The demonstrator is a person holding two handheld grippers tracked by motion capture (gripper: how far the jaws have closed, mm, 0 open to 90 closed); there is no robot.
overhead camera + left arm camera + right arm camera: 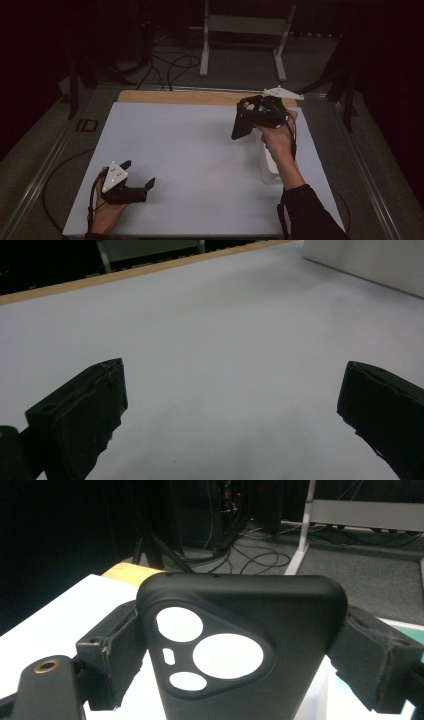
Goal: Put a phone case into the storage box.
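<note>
Your right gripper (pixel 240 125) is closed on a black phone case (pixel 240 645). One jaw presses on each long side of the case, and its top end sticks out past the jaws. You can see the camera holes (pixel 210 652) in it, and the white table shows through them. In the high view the case (pixel 243 120) hangs down from the gripper, up in the air, with nothing under it but the table (pixel 190 145).

Just below your right hand (pixel 276 140) is a clear box (pixel 270 170) on the table. Your arm hides most of it, so I cannot tell what is in it.

Your left gripper (pixel 136 175) rests low on the table, well apart from the case, near your side. Its jaws are wide open with nothing between them. In the left gripper view you see just bare table (pixel 220 340) ahead, and a white box (pixel 370 260) far off.

Here is what could go wrong. The case is soft and smooth. The jaws hold it only by its thin sides, so if you squeeze too hard it may bend and pop out. If you tip or swing your hand fast, it may slip and drop onto the table. Your arm is right over the clear box too, so a low move could bump it. Go slow and keep the squeeze even.
</note>
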